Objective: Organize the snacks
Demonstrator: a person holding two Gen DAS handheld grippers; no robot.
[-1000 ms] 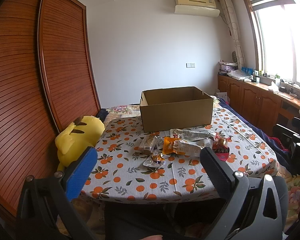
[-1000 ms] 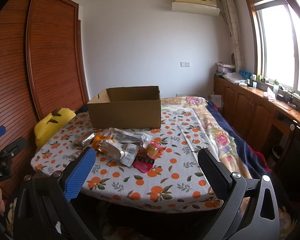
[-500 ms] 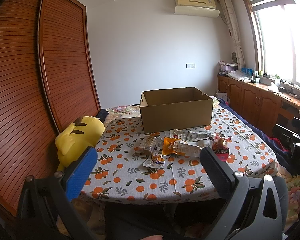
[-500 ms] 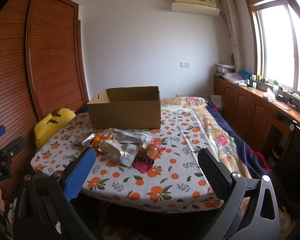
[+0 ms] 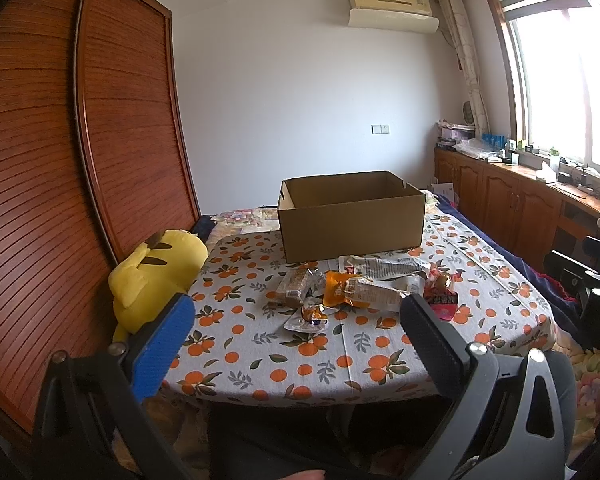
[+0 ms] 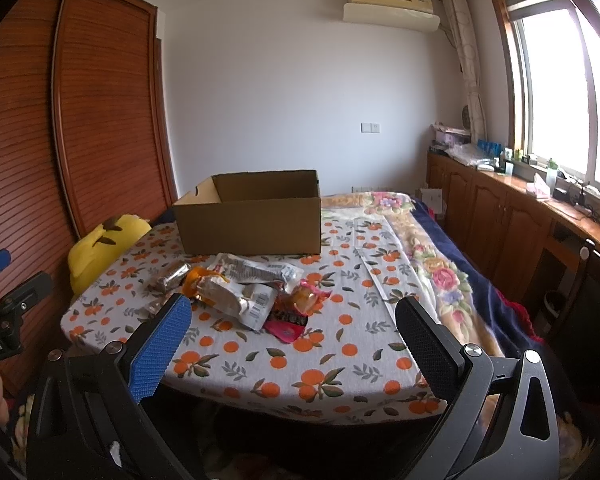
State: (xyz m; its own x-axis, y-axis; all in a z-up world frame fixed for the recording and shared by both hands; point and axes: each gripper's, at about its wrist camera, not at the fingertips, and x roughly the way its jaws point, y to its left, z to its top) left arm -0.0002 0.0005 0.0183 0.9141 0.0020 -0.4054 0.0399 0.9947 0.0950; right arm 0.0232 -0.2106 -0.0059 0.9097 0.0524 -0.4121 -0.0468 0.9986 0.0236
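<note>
We hold our left gripper (image 5: pixel 296 344) and right gripper (image 6: pixel 292 344) both spread wide and grasping nothing, before the table (image 6: pixel 340 364). The snacks (image 6: pixel 244 292) lie piled at 12 o'clock, with the cardboard box (image 6: pixel 252 220) just behind them.

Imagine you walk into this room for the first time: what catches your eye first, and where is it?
An open cardboard box stands at the far side of the orange-patterned tablecloth. In front of it, mid-table, lies a heap of snack packets. A yellow plush toy sits at the table's left edge, against the wooden wardrobe.
</note>
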